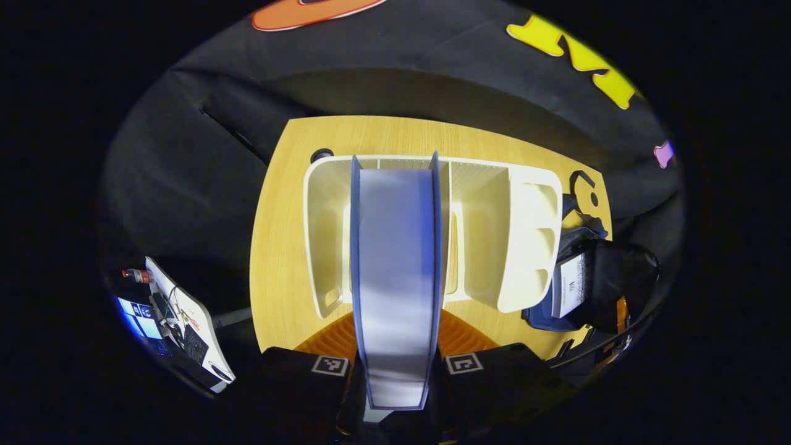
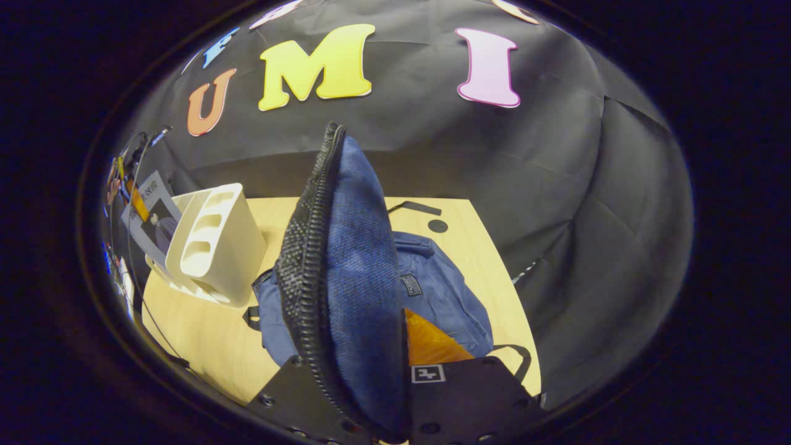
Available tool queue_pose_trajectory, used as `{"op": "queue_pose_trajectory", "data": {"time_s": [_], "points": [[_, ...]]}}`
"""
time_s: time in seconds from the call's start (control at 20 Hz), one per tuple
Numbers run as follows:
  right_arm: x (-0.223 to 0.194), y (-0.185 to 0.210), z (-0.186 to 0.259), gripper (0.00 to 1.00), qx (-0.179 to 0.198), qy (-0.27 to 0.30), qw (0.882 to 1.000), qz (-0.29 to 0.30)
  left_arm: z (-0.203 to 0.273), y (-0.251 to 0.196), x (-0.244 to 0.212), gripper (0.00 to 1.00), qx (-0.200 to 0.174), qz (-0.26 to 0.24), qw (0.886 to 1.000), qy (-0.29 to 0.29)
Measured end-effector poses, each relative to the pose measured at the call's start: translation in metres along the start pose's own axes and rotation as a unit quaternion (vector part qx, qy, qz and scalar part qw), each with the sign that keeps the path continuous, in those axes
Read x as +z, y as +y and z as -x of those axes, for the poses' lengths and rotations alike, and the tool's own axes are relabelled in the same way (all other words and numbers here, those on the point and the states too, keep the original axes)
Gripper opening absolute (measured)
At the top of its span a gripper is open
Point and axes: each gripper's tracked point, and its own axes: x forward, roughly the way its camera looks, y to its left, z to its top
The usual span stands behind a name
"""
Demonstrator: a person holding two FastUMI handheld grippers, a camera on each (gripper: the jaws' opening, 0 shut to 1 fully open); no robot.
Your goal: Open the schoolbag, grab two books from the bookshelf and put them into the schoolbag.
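Left gripper clamps blue-covered book above white plastic bookshelf, right gripper pinches blue fabric schoolbag flap open; next, carry book into bag.

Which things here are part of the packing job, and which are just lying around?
Job:
- book, gripped by the left gripper
- bookshelf
- schoolbag, its flap held up by the right gripper
- a book already in the bag

Lying about:
- cables and gear beside the table

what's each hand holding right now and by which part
The left tongs clamp a book by its near edge, above the white bookshelf. The right tongs grip the blue schoolbag's opened flap by its zipper edge, holding it up.
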Motion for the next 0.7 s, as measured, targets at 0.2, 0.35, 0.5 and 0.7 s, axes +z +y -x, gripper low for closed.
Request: {"op": "queue_pose_trajectory", "data": {"time_s": [0.2, 0.35, 0.5, 0.7], "points": [[-0.001, 0.0, 0.0, 0.03, 0.006, 0.001, 1.0, 0.001, 0.052, -0.003, -0.009, 0.41, -0.058, 0.041, 0.996, -0.051], [0.0, 0.001, 0.002, 0.02, 0.01, 0.001, 1.0, 0.004, 0.086, -0.005, -0.005, 0.42, -0.111, 0.07, 0.987, -0.092], [-0.001, 0.0, 0.002, 0.02, 0.012, 0.0, 1.0, 0.008, 0.108, -0.014, -0.01, 0.42, -0.159, 0.081, 0.976, -0.12], [-0.001, -0.001, 0.001, 0.02, 0.017, 0.001, 1.0, 0.005, 0.13, -0.059, -0.014, 0.42, -0.285, 0.136, 0.94, -0.131]]}}
